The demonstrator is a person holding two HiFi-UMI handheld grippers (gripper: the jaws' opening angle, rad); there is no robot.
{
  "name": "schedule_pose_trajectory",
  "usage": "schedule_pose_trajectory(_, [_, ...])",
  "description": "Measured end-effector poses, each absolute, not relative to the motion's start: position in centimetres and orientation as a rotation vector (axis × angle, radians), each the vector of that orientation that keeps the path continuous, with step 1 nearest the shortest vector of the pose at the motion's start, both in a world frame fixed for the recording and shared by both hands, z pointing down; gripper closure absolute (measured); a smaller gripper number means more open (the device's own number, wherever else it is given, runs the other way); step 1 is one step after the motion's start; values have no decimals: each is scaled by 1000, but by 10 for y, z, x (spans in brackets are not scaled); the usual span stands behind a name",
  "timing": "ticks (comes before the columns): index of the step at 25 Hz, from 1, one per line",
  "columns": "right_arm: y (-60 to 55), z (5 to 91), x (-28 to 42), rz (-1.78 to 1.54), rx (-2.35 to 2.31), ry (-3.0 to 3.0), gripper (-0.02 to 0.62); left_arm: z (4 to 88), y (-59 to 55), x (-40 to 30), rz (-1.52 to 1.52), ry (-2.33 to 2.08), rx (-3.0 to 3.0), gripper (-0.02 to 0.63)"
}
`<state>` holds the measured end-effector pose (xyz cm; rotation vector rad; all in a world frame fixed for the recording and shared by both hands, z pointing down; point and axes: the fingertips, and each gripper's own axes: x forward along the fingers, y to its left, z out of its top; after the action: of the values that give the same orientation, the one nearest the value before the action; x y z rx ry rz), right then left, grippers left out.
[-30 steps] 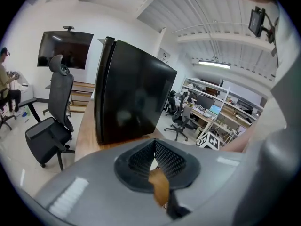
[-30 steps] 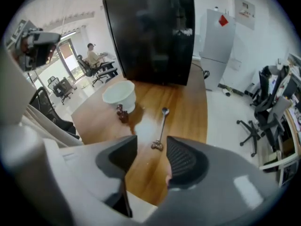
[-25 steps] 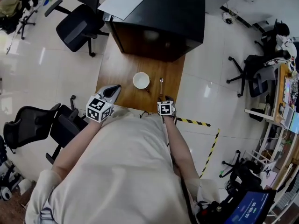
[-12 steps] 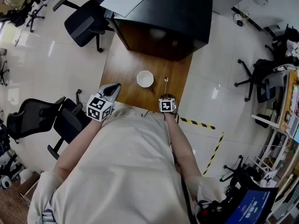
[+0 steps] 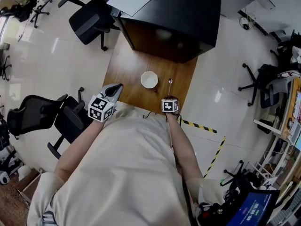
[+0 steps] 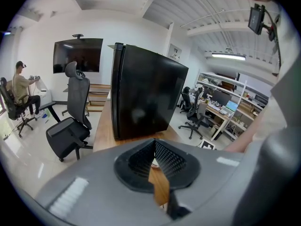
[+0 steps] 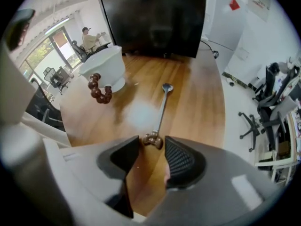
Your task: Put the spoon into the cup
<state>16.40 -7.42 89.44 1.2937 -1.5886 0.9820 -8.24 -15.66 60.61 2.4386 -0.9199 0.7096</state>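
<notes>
Biggest worry from here, I reckon: the right claw [image 7: 151, 146] only has the very end of the spoon [image 7: 161, 112] lined up. Its jaws are spread and have just been closing in, with the brown knobby end of the handle sitting between the tips, not pinched yet as far as I can see. If I clamp on just that knob, the spoon will probably swing or droop once it's off the worktop [image 7: 197, 102], or squirt out sideways. The claw is also pointing steeply down, so the tips could scrape the wood before they bite. A dangling spoon could then clip the rim of the cup [image 7: 104, 69] and shove it or tip it.

The spoon lies flat on the worktop, to the right of the cup and clear of it. Its long axis runs pretty much straight away from my right claw toward the black cabinet [image 7: 150, 18]: bowl at the far end, knob end nearest me, leaning slightly right as it goes away.

The left claw [image 6: 154, 142] is pressed together, holding nothing, parked off to the left.
</notes>
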Motion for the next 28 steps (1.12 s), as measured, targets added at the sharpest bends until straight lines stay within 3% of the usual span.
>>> schedule_pose_trajectory(3, [-76,894,171,1011,1341,-1576,468,608,-157,-87,702,-930,2424,601])
schedule_pose_trajectory(28, [-75,790,202,915,1406,-1760,471,609,-165,-57,601,-878,2457,601])
